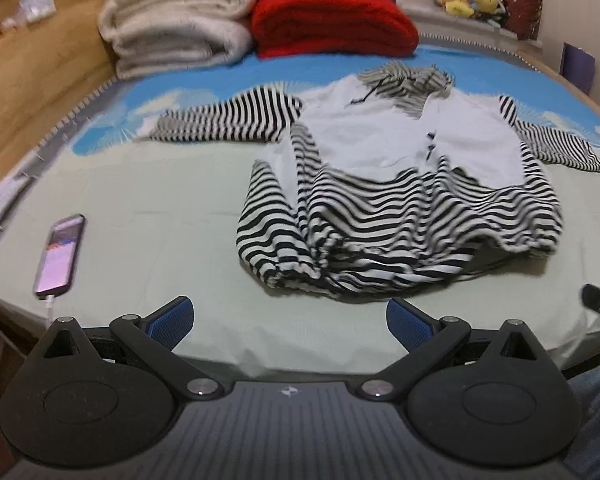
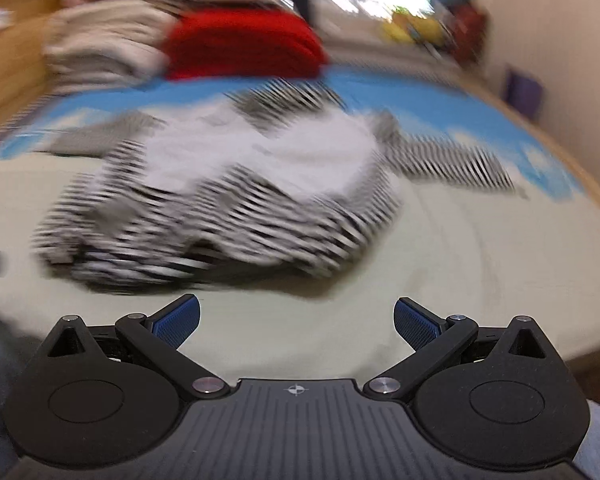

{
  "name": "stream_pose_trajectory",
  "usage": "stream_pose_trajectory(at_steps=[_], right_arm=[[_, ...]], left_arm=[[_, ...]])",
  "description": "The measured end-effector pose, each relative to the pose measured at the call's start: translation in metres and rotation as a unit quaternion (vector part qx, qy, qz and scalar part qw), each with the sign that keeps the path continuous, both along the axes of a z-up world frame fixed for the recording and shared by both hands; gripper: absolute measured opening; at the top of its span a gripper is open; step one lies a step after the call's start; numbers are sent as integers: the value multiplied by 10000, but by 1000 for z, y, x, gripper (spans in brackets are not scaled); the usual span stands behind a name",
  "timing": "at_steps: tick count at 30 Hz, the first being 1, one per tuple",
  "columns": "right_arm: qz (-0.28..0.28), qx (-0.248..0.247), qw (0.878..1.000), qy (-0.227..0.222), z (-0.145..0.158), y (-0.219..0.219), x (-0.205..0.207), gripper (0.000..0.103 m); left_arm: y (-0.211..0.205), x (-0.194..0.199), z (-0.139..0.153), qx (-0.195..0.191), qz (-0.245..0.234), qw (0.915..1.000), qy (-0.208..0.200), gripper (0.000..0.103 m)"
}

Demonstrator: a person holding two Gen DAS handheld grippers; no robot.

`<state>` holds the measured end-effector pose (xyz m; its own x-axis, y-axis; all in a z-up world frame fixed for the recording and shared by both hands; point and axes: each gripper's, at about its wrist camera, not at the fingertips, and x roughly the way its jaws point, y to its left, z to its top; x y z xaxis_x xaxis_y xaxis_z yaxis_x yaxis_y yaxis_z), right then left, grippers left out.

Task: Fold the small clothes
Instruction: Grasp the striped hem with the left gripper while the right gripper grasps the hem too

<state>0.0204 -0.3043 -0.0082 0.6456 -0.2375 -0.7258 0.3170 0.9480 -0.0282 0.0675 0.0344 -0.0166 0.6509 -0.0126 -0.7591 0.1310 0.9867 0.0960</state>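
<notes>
One black-and-white striped hooded garment with a plain white chest panel (image 1: 400,184) lies spread on the bed, roughly central and slightly right in the left wrist view. Its two striped sleeves reach out to either side; its gathered lower hem is bunched and rumpled at the near end, closest to the tongs. The hood sits at the far end.

Left gripper (image 1: 288,322): jaws spread wide, blue pads bare, nothing between them; it hovers over the near bed edge, short of the hem. Right gripper (image 2: 296,320): jaws likewise parted and empty, also clear of the cloth. The right wrist view is heavily blurred, so fine detail there cannot be read.

Other items counted: one pale green bed sheet (image 1: 140,200) with a blue-and-white printed band at the far side; one folded cream fleece blanket (image 1: 176,24); one folded red blanket (image 1: 332,20) beside it, both against the far end; one purple-cased phone on a white cable (image 1: 60,256) near the left edge; one wooden bed side board (image 1: 40,68).

Bare sheet lies left of the garment and between hem and near edge.
</notes>
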Motion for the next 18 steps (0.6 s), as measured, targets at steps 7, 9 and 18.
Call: stream_pose_trajectory(at_steps=[7,9,18], right_arm=[[-323,812,9946,564,-77,-70,59,88],[31,467,9976,514,-84,-53,70,89],[1644,-52,9852,-490,-22,-28,187,10]], left_arm=[[27,95,-43,-383,187,9965,714,103],[23,113,-60,-521,111,9932,1031,103],[10,174,-98,-994,-76,9798,1734,103]])
